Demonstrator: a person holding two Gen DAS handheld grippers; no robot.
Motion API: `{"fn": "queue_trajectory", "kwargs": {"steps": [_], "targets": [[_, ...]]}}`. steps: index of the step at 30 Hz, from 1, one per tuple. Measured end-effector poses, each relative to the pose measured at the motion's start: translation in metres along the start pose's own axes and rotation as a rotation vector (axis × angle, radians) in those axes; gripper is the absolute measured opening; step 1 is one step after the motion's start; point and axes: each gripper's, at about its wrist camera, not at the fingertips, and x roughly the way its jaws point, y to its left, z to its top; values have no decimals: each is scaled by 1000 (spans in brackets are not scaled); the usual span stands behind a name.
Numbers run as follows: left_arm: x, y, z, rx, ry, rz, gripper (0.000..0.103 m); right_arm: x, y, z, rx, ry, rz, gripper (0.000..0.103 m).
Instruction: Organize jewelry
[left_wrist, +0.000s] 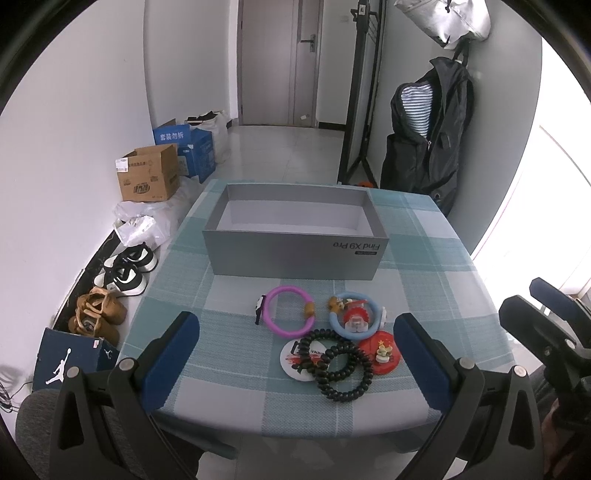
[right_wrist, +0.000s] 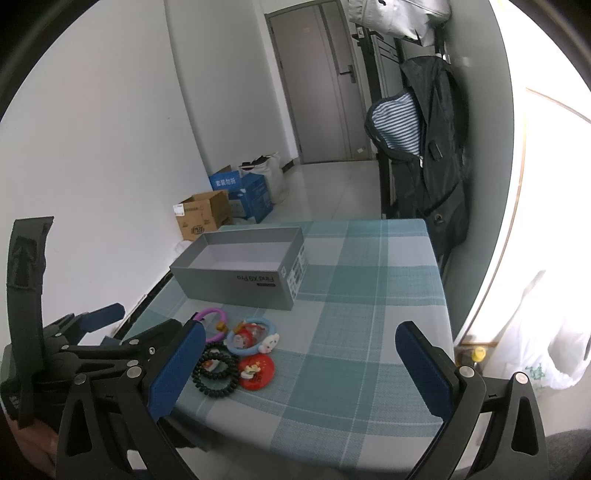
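Note:
An open grey box (left_wrist: 295, 254) stands empty on the checked tablecloth (left_wrist: 424, 266); it also shows in the right wrist view (right_wrist: 236, 284). In front of it lie a purple ring bracelet (left_wrist: 290, 311), a blue ring bracelet (left_wrist: 354, 315) with charms, two black coil bands (left_wrist: 341, 365), a white badge (left_wrist: 295, 360) and a red badge (left_wrist: 380, 354). My left gripper (left_wrist: 295, 350) is open and empty, hovering over the near edge before the jewelry. My right gripper (right_wrist: 299, 363) is open and empty, to the right of the pile (right_wrist: 236, 350).
Shoes (left_wrist: 125, 269) and cardboard boxes (left_wrist: 149, 177) lie on the floor left of the table. A dark jacket (left_wrist: 428, 136) hangs at the back right. A white plastic bag (right_wrist: 535, 354) sits right of the table.

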Motion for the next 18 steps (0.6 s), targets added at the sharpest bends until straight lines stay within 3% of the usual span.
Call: {"fn": "queue_trajectory", "kwargs": {"steps": [12, 18], "targets": [[5, -1, -1, 1, 30, -32, 102, 4, 3, 1, -14, 6, -35, 103], [16, -1, -13, 21, 112, -47, 102, 9, -1, 4, -17, 16, -77, 103]]}}
